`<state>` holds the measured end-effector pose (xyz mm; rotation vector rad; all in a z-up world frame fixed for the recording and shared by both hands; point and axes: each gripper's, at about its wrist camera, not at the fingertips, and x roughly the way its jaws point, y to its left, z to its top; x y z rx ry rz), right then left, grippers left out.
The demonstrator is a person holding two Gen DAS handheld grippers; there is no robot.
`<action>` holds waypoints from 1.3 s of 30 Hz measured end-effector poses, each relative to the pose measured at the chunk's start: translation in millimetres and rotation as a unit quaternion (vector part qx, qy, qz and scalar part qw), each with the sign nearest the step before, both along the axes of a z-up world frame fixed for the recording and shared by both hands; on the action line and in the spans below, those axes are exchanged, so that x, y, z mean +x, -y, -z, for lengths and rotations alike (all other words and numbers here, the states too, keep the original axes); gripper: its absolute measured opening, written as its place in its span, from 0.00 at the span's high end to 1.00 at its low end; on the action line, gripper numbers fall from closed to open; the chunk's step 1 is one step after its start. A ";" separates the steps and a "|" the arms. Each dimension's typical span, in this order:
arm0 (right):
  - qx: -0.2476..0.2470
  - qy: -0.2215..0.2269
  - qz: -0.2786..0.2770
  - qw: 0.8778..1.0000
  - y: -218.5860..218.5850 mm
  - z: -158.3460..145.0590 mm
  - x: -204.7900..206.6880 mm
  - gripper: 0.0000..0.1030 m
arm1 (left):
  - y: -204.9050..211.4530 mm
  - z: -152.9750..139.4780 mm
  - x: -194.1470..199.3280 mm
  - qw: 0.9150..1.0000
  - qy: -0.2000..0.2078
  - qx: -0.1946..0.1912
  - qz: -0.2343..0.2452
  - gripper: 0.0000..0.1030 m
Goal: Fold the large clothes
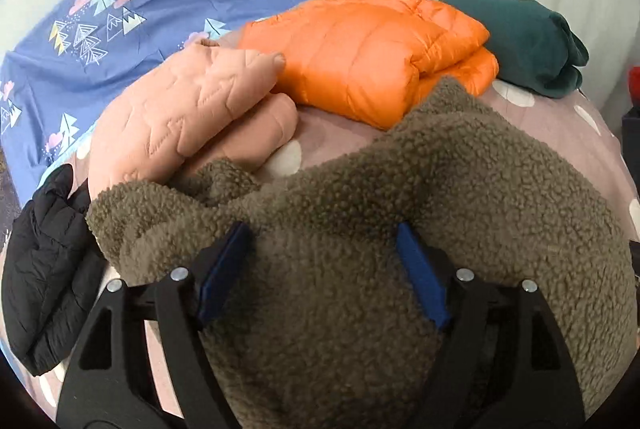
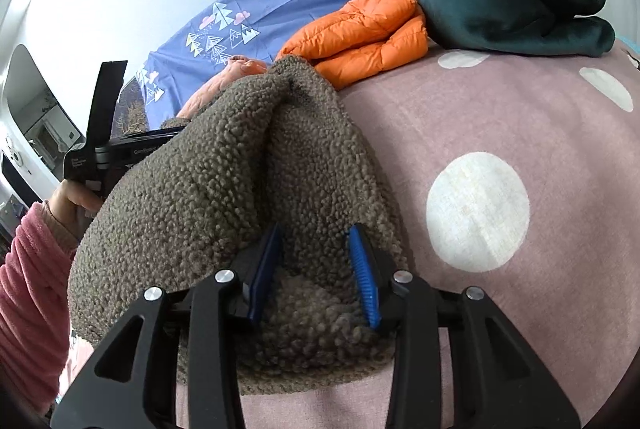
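Observation:
A brown fleece garment (image 1: 400,213) lies bunched on the pink dotted bed cover (image 1: 568,133); it also shows in the right wrist view (image 2: 224,165). My left gripper (image 1: 322,241) has its blue pads (image 1: 224,269) spread wide with thick fleece bulging between them. My right gripper (image 2: 314,241) has its blue pads (image 2: 362,277) closer together, pressing a fold of the same fleece. The left gripper's black body (image 2: 120,149) shows at the left of the right wrist view, held by a hand in a pink sleeve.
A folded orange puffer jacket (image 1: 360,45), a peach quilted jacket (image 1: 180,121), a dark green garment (image 1: 520,37) and a black jacket (image 1: 44,269) lie on the bed. A blue patterned sheet (image 1: 140,1) covers the far side by the wall. The bed cover (image 2: 500,149) stretches right.

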<state>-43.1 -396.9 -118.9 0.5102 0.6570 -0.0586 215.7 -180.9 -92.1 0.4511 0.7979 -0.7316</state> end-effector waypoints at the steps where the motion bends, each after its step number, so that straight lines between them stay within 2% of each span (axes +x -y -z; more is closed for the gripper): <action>1: 0.004 0.001 -0.001 1.000 1.1 0.3 -0.2 0.64 | 3.1 -2.6 -1.9 1.000 0.006 0.010 0.001 0.24; 3: 0.008 0.001 -0.003 1.000 1.6 0.3 -0.5 0.64 | 4.4 -6.4 -6.3 1.000 0.017 0.021 0.001 0.24; 6: 0.000 0.002 -0.001 1.000 -1.5 -1.4 -2.5 0.64 | -0.6 -24.1 -16.1 0.999 0.048 0.015 0.003 0.28; 9: 0.003 0.001 -0.003 1.000 -0.7 -0.7 -2.9 0.63 | -18.0 -48.4 -20.0 0.997 0.082 -0.001 -0.014 0.45; 10: 0.003 0.001 -0.004 1.000 -0.6 -0.8 -2.4 0.63 | -26.7 -53.9 -16.1 0.995 0.090 -0.002 -0.031 0.55; 11: 0.003 0.002 -0.004 1.000 -0.7 -0.6 -2.4 0.63 | -33.5 -53.4 -9.2 0.995 0.085 -0.002 -0.047 0.61; 12: 0.004 0.002 -0.003 1.000 -0.7 -0.8 -1.6 0.63 | -38.7 -44.3 2.5 0.995 0.069 0.008 -0.070 0.62; 14: 0.006 0.006 -0.004 1.000 -1.1 -1.2 -1.1 0.62 | -39.6 -12.3 14.2 0.995 0.049 0.040 -0.073 0.59; 15: 0.005 0.006 -0.004 1.000 -2.6 -1.9 -0.3 0.62 | -37.9 2.8 15.1 0.996 0.043 0.043 -0.068 0.59; 16: -0.001 0.005 0.001 1.000 -3.7 -2.7 -0.1 0.62 | -39.1 7.1 15.2 0.995 0.039 0.023 -0.086 0.61; 17: -0.005 0.003 0.003 1.000 -3.9 -2.8 -0.3 0.62 | -37.9 4.7 15.1 0.995 0.034 0.017 -0.097 0.63; 20: 0.003 0.003 -0.002 1.000 -1.3 -0.8 -2.4 0.62 | -29.9 -13.6 3.5 0.993 0.061 0.041 -0.088 0.65; 22: 0.005 0.004 -0.002 1.000 -0.8 -0.5 -3.9 0.61 | -35.8 -34.4 -5.6 0.996 0.053 0.013 -0.076 0.65; 24: 0.004 0.005 0.000 1.000 -1.5 -0.6 -4.0 0.61 | -41.0 -54.7 -20.4 0.997 0.035 -0.050 -0.047 0.63; 27: 0.003 0.005 -0.001 1.000 -2.2 -0.8 -4.2 0.61 | -25.7 -66.3 -44.0 0.996 0.021 -0.085 0.006 0.55; 28: 0.003 0.005 -0.001 1.000 -1.9 -0.7 -4.5 0.61 | -12.4 -60.5 -52.9 0.997 0.018 -0.072 0.033 0.49; 29: 0.004 0.005 -0.001 1.000 -1.8 -0.4 -4.7 0.61 | 1.8 -48.6 -58.8 0.998 0.019 -0.043 0.052 0.45; 30: 0.002 0.004 0.002 1.000 -1.7 -0.1 -4.5 0.61 | 20.2 -22.1 -65.4 0.998 0.037 0.011 0.058 0.45; 31: 0.000 0.000 0.008 1.000 -0.9 0.7 -4.3 0.61 | 23.0 -12.8 -67.9 0.997 0.055 0.013 0.056 0.45; 32: 0.003 0.000 0.009 1.000 -0.3 1.3 -4.1 0.61 | 23.8 -10.1 -65.1 0.997 0.049 0.002 0.051 0.46; 34: 0.018 0.004 0.006 1.000 2.4 1.5 -4.5 0.61 | 19.5 -12.6 -54.2 0.999 0.010 -0.016 0.050 0.45; 35: 0.016 0.003 0.006 1.000 1.9 0.6 -4.1 0.61 | 17.6 -12.4 -52.4 0.998 0.008 -0.017 0.053 0.45; 39: 0.013 -0.002 0.011 1.000 0.7 -9.1 -6.2 0.60 | 20.5 -12.0 -60.2 0.998 0.033 -0.005 0.047 0.45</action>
